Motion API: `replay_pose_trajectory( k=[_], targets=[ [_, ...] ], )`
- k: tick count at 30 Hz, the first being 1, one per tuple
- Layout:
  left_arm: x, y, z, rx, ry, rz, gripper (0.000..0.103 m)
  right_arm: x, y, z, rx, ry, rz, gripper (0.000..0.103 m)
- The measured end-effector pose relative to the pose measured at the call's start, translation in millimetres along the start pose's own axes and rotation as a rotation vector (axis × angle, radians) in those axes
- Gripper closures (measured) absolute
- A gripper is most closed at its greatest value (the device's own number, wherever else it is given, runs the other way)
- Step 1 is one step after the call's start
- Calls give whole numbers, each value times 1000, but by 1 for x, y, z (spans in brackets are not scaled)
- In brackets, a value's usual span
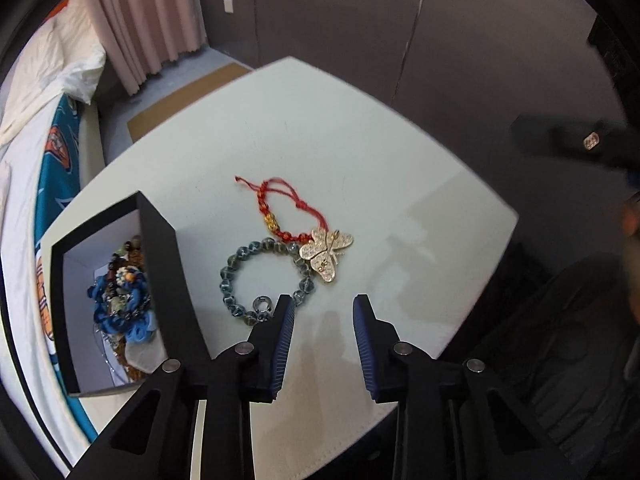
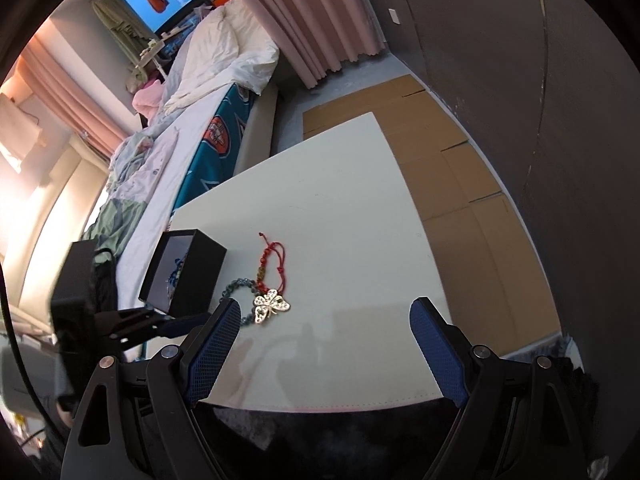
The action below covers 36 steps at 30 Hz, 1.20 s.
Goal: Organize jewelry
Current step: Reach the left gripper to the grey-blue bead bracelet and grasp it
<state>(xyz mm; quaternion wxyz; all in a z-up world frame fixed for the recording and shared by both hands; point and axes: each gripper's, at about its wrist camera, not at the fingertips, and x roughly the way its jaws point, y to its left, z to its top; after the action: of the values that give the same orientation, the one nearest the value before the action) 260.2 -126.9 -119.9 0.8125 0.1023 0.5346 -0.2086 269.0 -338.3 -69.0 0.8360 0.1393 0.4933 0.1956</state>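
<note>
The black box (image 1: 160,264) hides most of the jewelry pile (image 1: 120,300) inside. On the white table (image 1: 320,140) lie a blue bead bracelet (image 1: 240,276), a red string bracelet (image 1: 280,208) and a butterfly brooch (image 1: 326,254), touching. The left tool (image 1: 322,308) hangs beside the beads, fingers apart, holding nothing. The right tool (image 2: 324,312) hangs wide apart near the table's front edge.

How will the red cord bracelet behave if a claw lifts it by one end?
Probably floppy: the red cord bracelet lies in a loose, irregular loop with trailing knotted ends. Likely light, being thin cord with small beads. It touches the butterfly brooch, so it may drag or nudge that.
</note>
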Motion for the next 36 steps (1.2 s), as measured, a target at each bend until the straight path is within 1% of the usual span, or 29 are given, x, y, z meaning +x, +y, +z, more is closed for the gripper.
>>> replay_pose_trajectory(
  k=[3, 6, 7, 8, 10, 16, 17, 18, 22, 24, 29, 36],
  targets=[
    [14, -4, 2, 39, 30, 47, 73, -2, -5, 0, 10, -3, 4, 16],
    [27, -3, 4, 54, 71, 68, 74, -2, -9, 1, 18, 1, 4, 16],
    [28, -2, 5, 62, 61, 93, 75, -1, -10, 2, 21, 3, 5, 16],
    [31, -2, 6, 67, 66, 100, 75, -1, -11, 2, 22, 5, 6, 16],
    [37, 2, 8, 52, 84, 84, 76, -1, -11, 1, 27, 7, 9, 16],
    [40, 5, 14, 50, 85, 50, 81, -1, -11, 0, 30, 10, 12, 16],
    [41, 6, 16, 51, 84, 52, 86, -1, -11, 0, 30, 13, 11, 16],
    [41, 6, 15, 54, 82, 47, 93, -1, -11, 0, 29, 16, 11, 16],
    [38, 6, 11, 45, 79, 20, 93, 1, -8, 0, 23, 24, 11, 16],
    [33, 8, 9, 31, 65, -1, 93, 2, -8, 1, 22, 27, 12, 16],
    [6, 14, 11, 5, -2, -13, 93, 11, -5, 3, 15, 48, 10, 16],
    [-23, 28, 17, -41, -76, -8, 93, 28, 17, 3, -35, 82, 0, 16]
  ],
)
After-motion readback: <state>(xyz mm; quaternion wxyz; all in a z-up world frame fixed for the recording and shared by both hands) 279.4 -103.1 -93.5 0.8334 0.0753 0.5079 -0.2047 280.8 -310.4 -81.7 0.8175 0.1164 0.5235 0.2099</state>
